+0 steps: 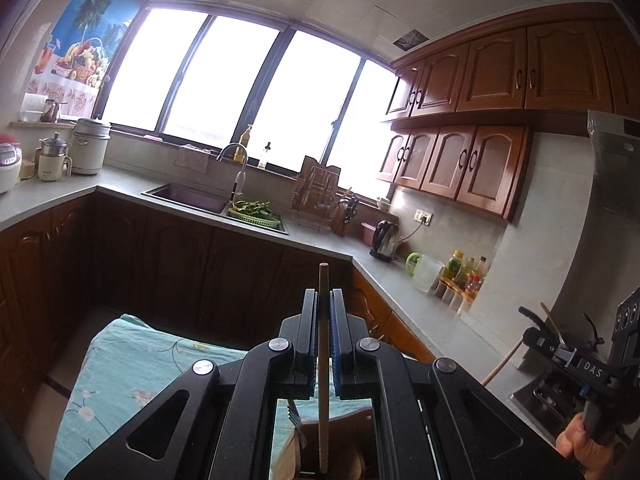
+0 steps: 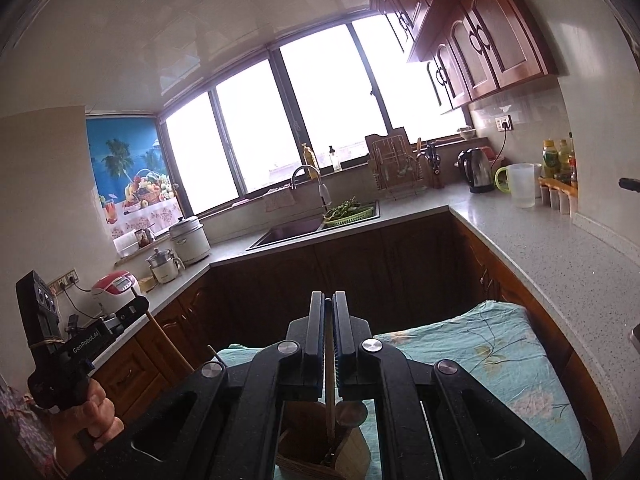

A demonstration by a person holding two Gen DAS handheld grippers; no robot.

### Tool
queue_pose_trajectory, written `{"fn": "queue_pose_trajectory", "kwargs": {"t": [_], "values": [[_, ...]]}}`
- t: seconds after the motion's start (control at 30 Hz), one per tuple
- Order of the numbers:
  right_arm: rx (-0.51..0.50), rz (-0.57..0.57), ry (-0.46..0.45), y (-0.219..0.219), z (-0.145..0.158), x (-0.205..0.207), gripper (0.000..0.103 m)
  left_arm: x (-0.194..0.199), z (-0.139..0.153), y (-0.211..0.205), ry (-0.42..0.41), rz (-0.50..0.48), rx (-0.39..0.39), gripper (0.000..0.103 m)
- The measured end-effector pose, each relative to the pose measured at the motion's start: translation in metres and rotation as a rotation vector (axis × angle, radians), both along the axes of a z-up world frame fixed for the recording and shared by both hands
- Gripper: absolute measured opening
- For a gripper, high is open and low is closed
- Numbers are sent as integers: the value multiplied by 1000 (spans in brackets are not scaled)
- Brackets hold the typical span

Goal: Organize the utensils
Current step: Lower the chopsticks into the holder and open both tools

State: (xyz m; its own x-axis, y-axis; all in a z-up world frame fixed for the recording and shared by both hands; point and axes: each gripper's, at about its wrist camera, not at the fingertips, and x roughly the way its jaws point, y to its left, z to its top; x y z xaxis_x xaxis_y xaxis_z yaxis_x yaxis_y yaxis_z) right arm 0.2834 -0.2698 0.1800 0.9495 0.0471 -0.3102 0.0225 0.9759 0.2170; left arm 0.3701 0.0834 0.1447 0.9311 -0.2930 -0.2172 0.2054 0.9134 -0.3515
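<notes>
I had the left tool (image 1: 324,312) closed on a round, pale wooden chopstick (image 1: 323,360), held upright with its top poking above the fingertips and its lower end reaching down into the brown wooden utensil holder (image 1: 340,444) below. The right tool (image 2: 329,316) was pinched narrow on a thin, flat wooden-handled utensil (image 2: 329,400) whose lower end also stood in that same wooden holder (image 2: 316,452). The holder sat on a light blue floral cloth (image 1: 120,360) spread over a low surface between the kitchen cabinets. A metal fork (image 1: 294,418) leaned in the holder just left of the chopstick. As I judged it, the step was seating both pieces in the holder, so I wanted each shaft kept vertical, lowered until its end met the bottom, then released one at a time, the jaws opening only slightly so nothing tipped. The fork's tines sat close to the chopstick, so a sideways drift risked a snag.
</notes>
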Motion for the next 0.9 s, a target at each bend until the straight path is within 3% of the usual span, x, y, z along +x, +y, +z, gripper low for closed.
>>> {"fn": "queue_pose_trajectory", "kwargs": {"t": [0.2, 0.43, 0.9], "values": [[40, -7, 66, -7, -41, 12, 4, 21, -36, -11, 36, 24, -30, 3], [56, -15, 112, -9, -68, 16, 4, 42, -68, -30, 106, 9, 1, 3], [48, -26, 131, -8, -66, 20, 4, 47, -61, -29, 124, -7, 54, 5]]}}
